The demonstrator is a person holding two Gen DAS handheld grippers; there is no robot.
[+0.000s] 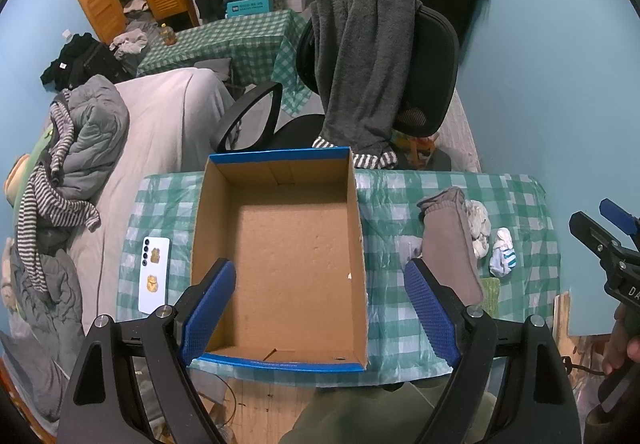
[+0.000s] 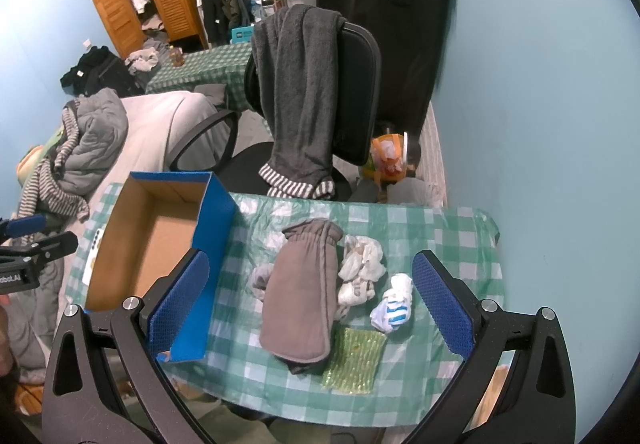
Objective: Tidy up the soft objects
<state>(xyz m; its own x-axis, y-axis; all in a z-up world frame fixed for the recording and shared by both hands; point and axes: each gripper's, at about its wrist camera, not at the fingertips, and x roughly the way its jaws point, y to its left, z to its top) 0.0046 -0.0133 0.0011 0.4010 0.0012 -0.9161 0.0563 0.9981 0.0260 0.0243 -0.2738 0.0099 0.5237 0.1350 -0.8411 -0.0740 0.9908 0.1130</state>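
An empty cardboard box with blue outer walls sits on the green checked table. Right of it lie a grey-brown mitten, a crumpled cream sock bundle, a white sock with blue stripes, a small grey item and a green bubble pouch. My left gripper hovers open above the box's near half. My right gripper hangs open above the soft pile, holding nothing.
A white phone lies left of the box. Behind the table stands a black office chair draped with a dark grey garment. A bed with grey bedding is on the left; a blue wall on the right.
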